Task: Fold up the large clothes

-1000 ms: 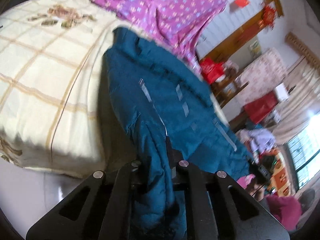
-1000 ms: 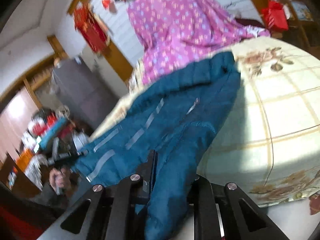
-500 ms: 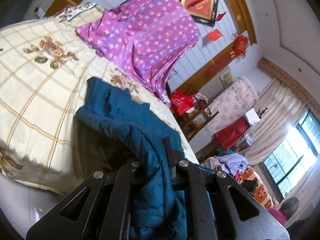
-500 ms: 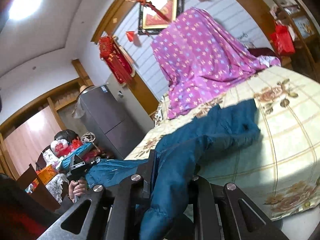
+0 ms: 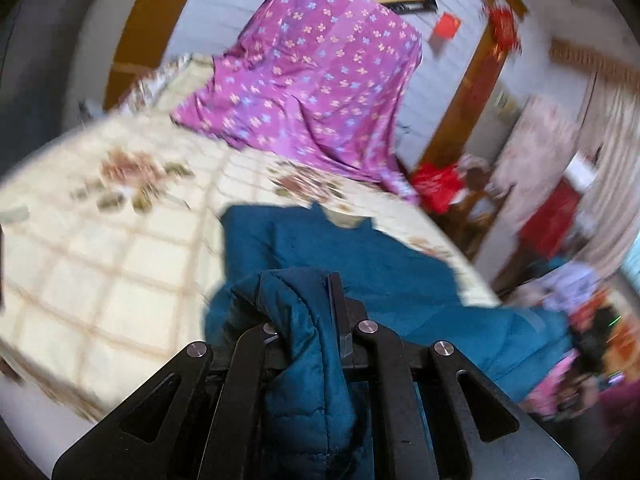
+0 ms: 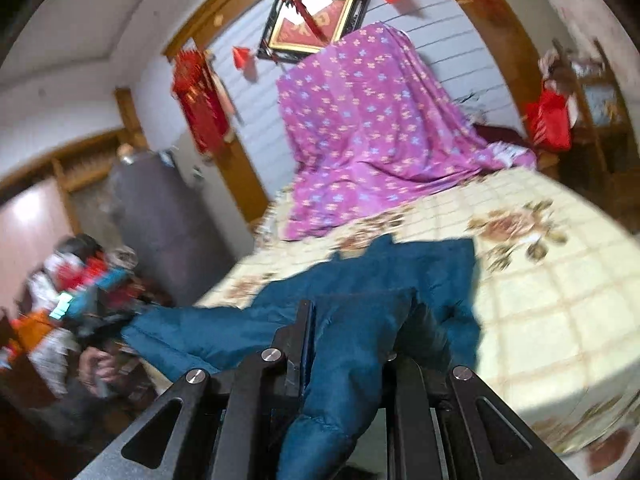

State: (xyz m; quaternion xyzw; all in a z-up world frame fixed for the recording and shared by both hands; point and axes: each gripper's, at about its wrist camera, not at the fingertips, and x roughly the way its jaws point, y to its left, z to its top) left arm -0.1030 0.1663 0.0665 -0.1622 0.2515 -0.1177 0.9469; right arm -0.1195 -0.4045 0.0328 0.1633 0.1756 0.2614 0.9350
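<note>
Teal quilted jacket (image 5: pixel 360 256), puffy, stitched in channels, lies on the bed (image 5: pixel 120 240) with its near end lifted off the bed's front edge. Left gripper (image 5: pixel 308 308) fingers pinched tight on a bunched fold; right gripper (image 6: pixel 352 332) likewise clamped on jacket fabric. Step looks like the lengthwise fold: hem raised, ready to carry toward the collar, which points at the purple flowered sheet (image 6: pixel 372 140) at the bed's head. Next move needs both hands travelling level so edges line up. Bed cover: cream, checked, floral.
</note>
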